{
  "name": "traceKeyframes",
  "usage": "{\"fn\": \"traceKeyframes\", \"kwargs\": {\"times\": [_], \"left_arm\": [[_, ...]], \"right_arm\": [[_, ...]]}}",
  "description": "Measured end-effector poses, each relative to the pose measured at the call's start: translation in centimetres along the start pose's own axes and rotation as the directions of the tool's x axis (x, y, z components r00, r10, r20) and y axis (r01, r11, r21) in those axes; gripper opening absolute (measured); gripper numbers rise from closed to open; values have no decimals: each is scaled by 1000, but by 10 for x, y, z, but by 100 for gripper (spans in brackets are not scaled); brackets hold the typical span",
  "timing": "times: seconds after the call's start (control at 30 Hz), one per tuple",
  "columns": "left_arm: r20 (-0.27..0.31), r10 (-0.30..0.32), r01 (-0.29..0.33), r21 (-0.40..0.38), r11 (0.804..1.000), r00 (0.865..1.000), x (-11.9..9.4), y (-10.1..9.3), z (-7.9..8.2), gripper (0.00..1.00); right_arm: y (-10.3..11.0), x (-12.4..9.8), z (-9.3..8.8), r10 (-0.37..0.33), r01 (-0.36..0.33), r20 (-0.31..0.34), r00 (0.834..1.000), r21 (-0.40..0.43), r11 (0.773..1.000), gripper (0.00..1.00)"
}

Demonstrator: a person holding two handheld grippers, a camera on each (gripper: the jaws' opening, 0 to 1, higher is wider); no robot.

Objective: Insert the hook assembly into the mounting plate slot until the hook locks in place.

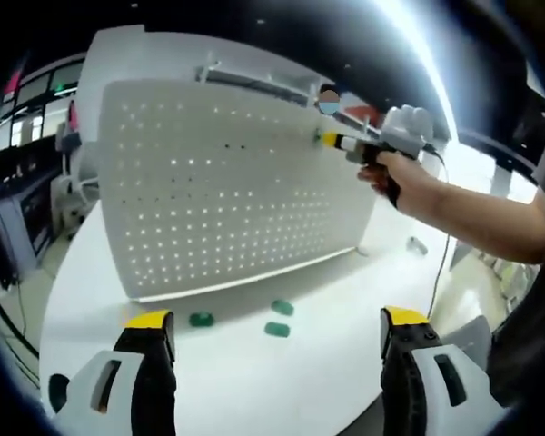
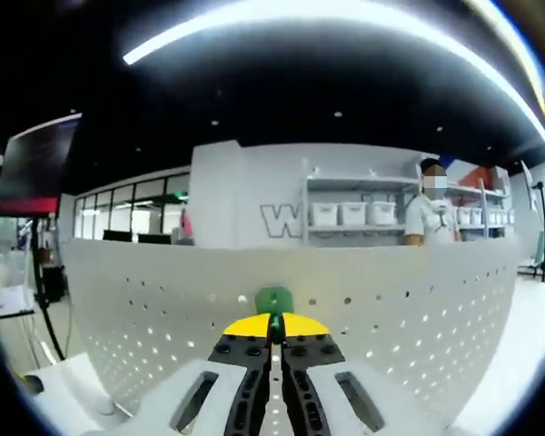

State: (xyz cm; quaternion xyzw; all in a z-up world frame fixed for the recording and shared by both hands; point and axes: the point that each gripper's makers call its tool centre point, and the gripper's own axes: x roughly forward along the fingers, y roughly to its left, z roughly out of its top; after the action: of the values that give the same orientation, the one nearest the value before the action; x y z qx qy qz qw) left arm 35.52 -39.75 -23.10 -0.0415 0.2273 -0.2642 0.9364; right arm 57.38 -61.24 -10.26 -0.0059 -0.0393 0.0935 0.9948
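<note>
A white perforated mounting plate stands upright on the white table. My right gripper, held by a hand, presses against the plate's upper right. In the right gripper view my right gripper is shut on a green hook, whose tip rests against the plate near its top edge. My left gripper stands open low over the table, well in front of the plate, nothing between its yellow-tipped fingers. Three more green hooks lie on the table at the plate's foot.
A small clear piece lies on the table to the right of the plate. Behind the plate stand shelves with white bins and a person. The table's left edge drops to a floor with desks.
</note>
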Motion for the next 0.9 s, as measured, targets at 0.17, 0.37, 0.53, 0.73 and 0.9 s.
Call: {"fn": "traceKeyframes", "kwargs": {"times": [0.17,0.37,0.53,0.73,0.9], "left_arm": [[-1,5,-5,4,1000,1000,-2,1,2,95],[-1,13,-13,-10,1000,1000,-5,3,-2,95],[-14,9,-9,-25,1000,1000,-5,1,-9,96],[-10,19,-19,-29,999,1000,-7,3,-9,98],[-11,22,-23,-28,999,1000,-9,3,-8,98]], "right_arm": [[1,2,0,0,0,-1,1000,5,1000,0],[0,2,-1,-5,5,3,1000,21,1000,0],[2,5,-6,-2,1,-33,999,-1,1000,1],[1,5,-10,10,-7,-52,999,63,998,6],[-3,-1,-4,9,-6,-41,999,80,997,14]]}}
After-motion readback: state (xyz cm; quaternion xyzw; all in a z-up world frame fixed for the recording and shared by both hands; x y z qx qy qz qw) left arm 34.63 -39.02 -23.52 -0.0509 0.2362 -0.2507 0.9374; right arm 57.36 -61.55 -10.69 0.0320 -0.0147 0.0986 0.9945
